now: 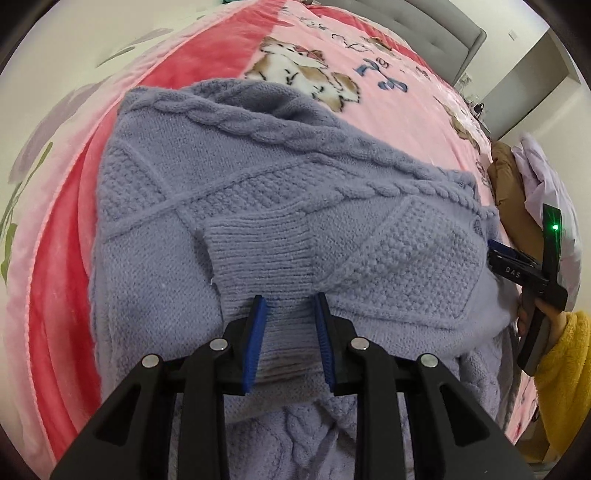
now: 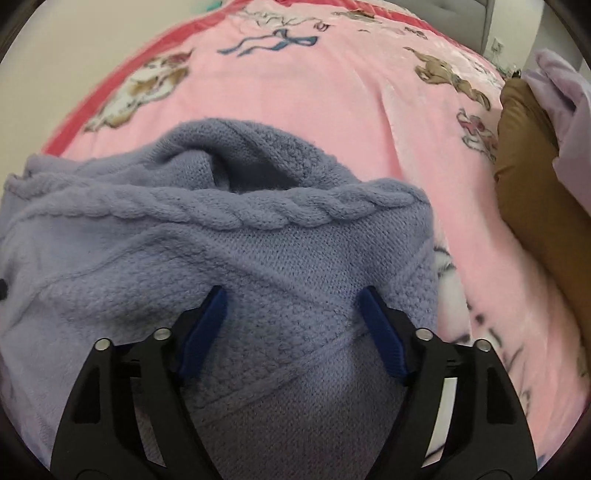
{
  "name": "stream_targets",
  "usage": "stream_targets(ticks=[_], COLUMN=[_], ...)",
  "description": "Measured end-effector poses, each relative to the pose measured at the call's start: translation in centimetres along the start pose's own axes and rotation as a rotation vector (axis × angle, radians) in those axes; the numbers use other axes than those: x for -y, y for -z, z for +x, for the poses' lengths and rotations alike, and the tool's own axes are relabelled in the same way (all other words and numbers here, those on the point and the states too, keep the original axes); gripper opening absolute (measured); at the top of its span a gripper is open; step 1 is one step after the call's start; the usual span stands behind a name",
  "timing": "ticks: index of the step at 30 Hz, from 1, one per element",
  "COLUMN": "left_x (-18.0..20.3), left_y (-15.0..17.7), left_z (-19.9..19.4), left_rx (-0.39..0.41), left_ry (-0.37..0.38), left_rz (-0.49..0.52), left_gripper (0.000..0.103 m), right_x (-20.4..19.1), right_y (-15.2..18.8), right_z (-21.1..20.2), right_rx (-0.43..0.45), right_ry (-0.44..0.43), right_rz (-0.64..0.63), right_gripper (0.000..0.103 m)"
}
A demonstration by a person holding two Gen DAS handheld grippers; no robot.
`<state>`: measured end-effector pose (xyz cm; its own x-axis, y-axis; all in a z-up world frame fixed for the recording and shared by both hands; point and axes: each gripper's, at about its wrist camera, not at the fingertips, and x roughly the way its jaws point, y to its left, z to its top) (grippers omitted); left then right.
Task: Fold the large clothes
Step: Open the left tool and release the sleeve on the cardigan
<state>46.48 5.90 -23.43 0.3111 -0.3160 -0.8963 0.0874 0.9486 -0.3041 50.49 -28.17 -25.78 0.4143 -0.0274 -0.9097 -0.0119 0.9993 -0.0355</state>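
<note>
Lavender-blue cable-knit sweater (image 1: 280, 206) lies on a pink plush blanket with cartoon cat print (image 1: 369, 74) spread over the bed, near the blanket's red border. Sweater is partly folded: a sleeve with its ribbed cuff (image 1: 258, 247) lies across the body, the neck opening faces away from the cameras, and layers are stacked and bunched at the near edge. Judged from that, the sleeve folds look done or close to done; a final fold of the body and some flattening look left.

Left tool (image 1: 290, 321) hangs over the ribbed cuff, blue pads part-way apart with the knit showing between them; pads do not appear to press on it, so not a pinch. Right tool (image 2: 291, 325) is spread wide above the textured knit near the sweater's right edge, nothing held.

Left wrist view alone shows the cuff laid across the body, the grey padded headboard (image 1: 450, 33), and the right tool from the side, held by a hand (image 1: 546, 314) in a yellow fleece sleeve (image 1: 565, 387). Right wrist view alone shows the neck opening close up and more bare blanket to the right. Both views show a tan cushion (image 2: 528, 177) and a pale lilac cloth (image 2: 561, 96) at the right edge of the bed.
</note>
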Motion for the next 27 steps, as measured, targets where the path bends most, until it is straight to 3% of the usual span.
stream_targets(ticks=[5, 8, 9, 10, 12, 15, 19, 27], left_x=[-0.1, 0.3, 0.5, 0.7, 0.9, 0.8, -0.7, -5.3], left_y=[0.0, 0.1, 0.1, 0.3, 1.3, 2.9, 6.6, 19.2], left_z=[0.0, -0.4, -1.0, -1.5, -3.4, -5.7, -8.7, -11.3], left_rx=[-0.007, -0.010, -0.003, 0.012, 0.091, 0.142, 0.131, -0.012], left_ry=[0.006, 0.000, 0.005, 0.005, -0.022, -0.043, -0.042, -0.087], left_rz=[0.010, 0.037, 0.044, 0.049, 0.068, 0.110, 0.119, 0.094], left_gripper=[0.028, 0.036, 0.047, 0.069, 0.085, 0.085, 0.086, 0.087], right_x=[0.2, 0.1, -0.1, -0.4, -1.0, -1.5, -1.3, 1.1], right_y=[0.0, 0.6, 1.2, 2.0, 3.8, 7.4, 14.0, 26.7], right_z=[-0.2, -2.4, -4.0, -5.6, -8.0, -12.0, -16.1, -19.8], right_rx=[-0.024, 0.020, 0.074, 0.115, 0.151, 0.197, 0.145, 0.038], right_ry=[-0.005, -0.021, -0.047, -0.062, -0.054, -0.041, -0.012, 0.072], right_rz=[0.020, 0.045, 0.051, 0.049, 0.034, 0.026, 0.062, 0.149], right_gripper=[0.077, 0.073, 0.073, 0.073, 0.074, 0.084, 0.085, 0.088])
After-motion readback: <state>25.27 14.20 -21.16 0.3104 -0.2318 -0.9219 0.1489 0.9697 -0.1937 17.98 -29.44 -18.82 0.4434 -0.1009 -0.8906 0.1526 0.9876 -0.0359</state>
